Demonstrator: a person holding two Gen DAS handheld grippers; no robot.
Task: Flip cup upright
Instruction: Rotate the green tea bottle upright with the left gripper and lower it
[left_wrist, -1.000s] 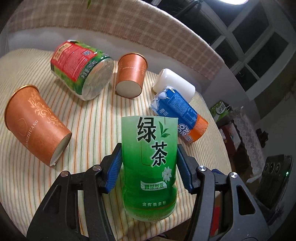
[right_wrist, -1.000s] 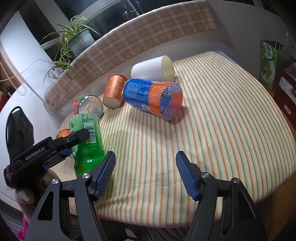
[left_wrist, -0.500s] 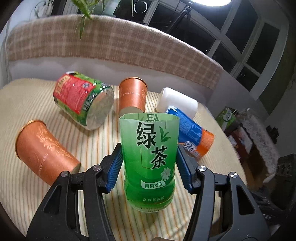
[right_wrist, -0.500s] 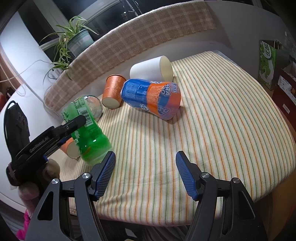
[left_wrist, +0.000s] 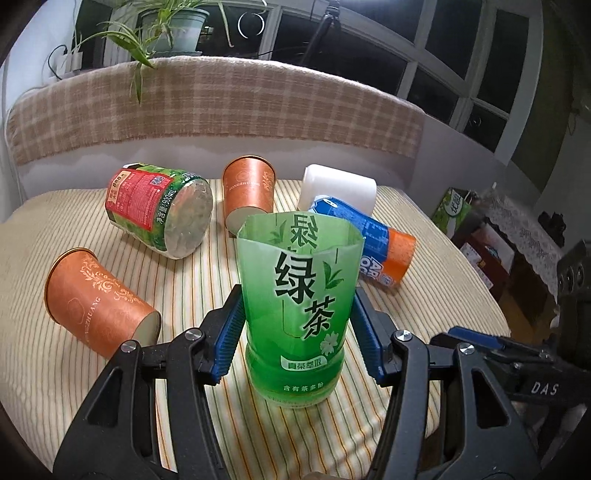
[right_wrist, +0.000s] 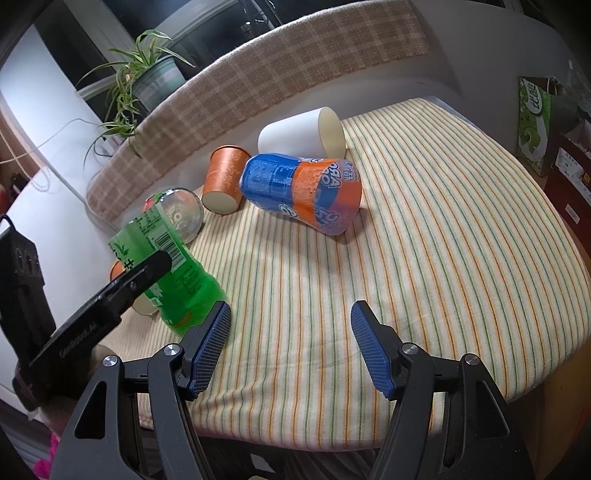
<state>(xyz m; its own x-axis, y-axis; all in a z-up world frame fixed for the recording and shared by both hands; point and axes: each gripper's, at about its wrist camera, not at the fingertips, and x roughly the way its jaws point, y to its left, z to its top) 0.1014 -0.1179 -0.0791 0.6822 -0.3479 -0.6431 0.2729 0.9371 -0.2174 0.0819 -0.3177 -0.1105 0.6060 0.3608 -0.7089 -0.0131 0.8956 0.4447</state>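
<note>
Left tool (left_wrist: 297, 334), right tool (right_wrist: 290, 349): black arms, silver screws, ribbed blue pads (right_wrist: 207, 350); white lettering.

— Your surface? 
— Striped tablecloth (right_wrist: 424, 229). Green cup (left_wrist: 299, 314) stands on it, mouth up. Behind the cup, on their sides: two orange cups (left_wrist: 98, 302) (left_wrist: 248, 192), red-labelled bottle (left_wrist: 159, 212), white cup (left_wrist: 338, 186), blue-orange cup (left_wrist: 369, 243).
</note>
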